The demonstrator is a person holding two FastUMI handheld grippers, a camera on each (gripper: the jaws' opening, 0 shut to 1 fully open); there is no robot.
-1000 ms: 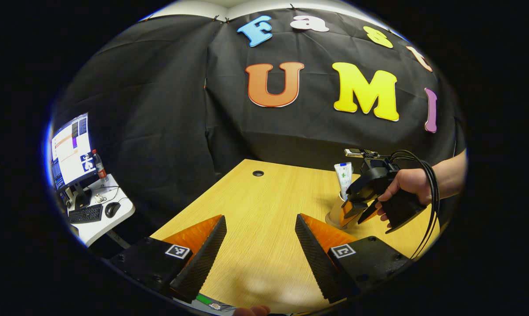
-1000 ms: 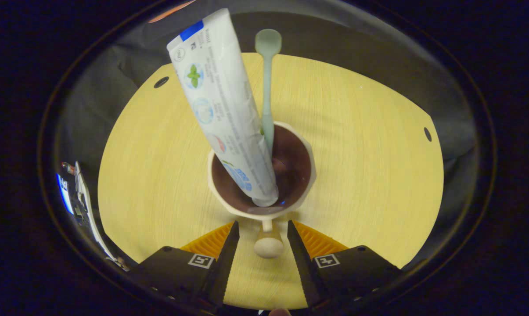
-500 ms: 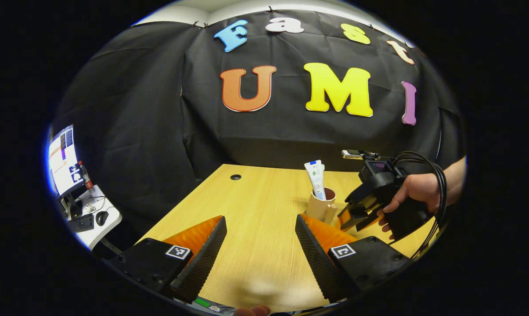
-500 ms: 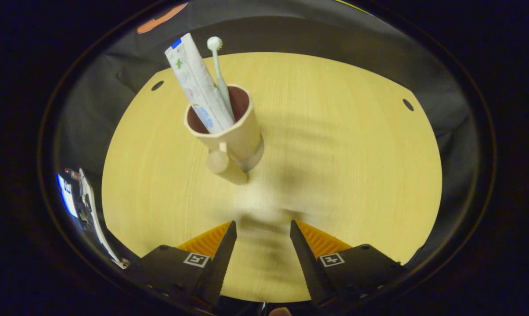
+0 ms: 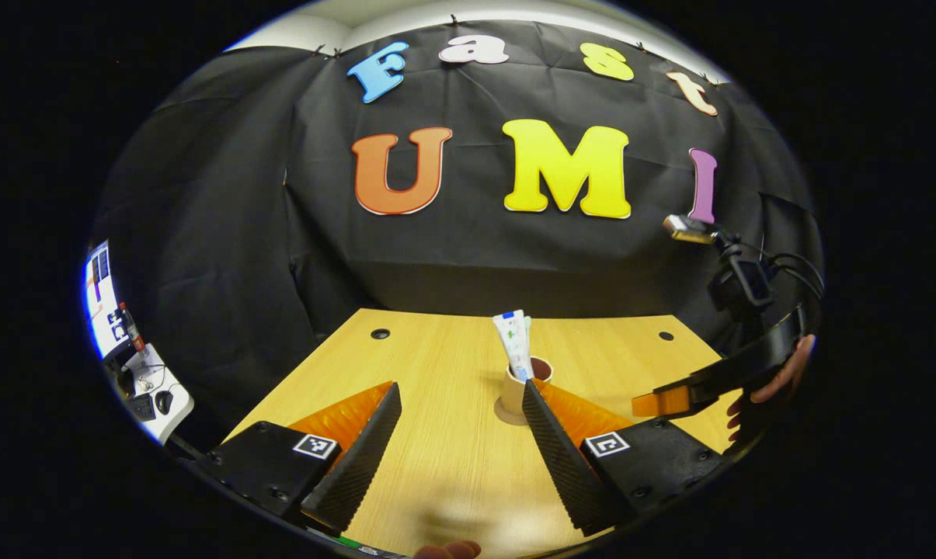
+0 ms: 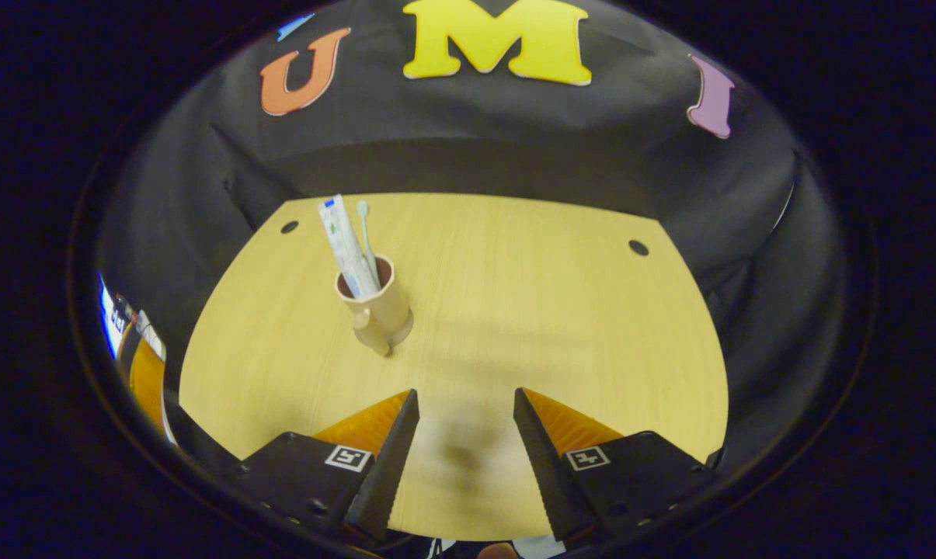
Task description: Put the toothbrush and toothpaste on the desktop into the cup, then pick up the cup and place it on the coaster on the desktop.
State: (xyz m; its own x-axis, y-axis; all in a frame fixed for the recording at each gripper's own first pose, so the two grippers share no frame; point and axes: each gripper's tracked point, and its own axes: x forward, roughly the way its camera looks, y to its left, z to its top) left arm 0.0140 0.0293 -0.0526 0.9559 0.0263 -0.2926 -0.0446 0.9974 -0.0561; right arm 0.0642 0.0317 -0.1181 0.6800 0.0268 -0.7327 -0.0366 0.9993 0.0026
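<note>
The cup [image 6: 377, 304] stands on the coaster [image 5: 508, 411] in the middle of the desk [image 6: 514, 310], with the toothpaste [image 6: 345, 247] and toothbrush [image 6: 366, 241] upright inside. The left gripper [image 5: 461, 404] and right gripper [image 6: 462, 411] both gape wide, holding nothing, well apart from the cup.

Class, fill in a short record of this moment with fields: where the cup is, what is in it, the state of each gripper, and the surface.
cup: upright on a round coaster on the table; cup has a side handle
contents: toothpaste tube and toothbrush, both standing in the cup and leaning
left gripper: open, holding nothing, low over the table
right gripper: open, holding nothing, apart from the cup
surface: wooden table with cable holes near the back corners
</note>
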